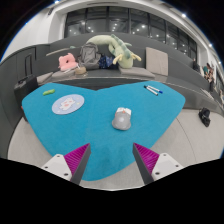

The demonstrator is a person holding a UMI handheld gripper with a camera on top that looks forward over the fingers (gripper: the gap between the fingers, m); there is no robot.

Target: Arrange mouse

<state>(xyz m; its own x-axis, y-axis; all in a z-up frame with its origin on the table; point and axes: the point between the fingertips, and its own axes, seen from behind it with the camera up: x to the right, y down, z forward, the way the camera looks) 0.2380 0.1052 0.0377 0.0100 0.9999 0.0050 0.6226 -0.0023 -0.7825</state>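
A grey computer mouse (pixel 122 119) lies on a blue mat (pixel 95 130) that covers most of the desk, a little ahead of the fingers and nearer the right one. My gripper (pixel 112 160) is open and empty, its two pink-padded fingers (pixel 78 162) spread wide above the near edge of the mat. Nothing stands between the fingers.
A grey round disc (pixel 66 105) lies on the mat's left part, a small teal item (pixel 48 92) beyond it, and a pen-like item (pixel 152 90) at the far right. A pink toy (pixel 68 62) and a green-white plush (pixel 110 50) sit at the back.
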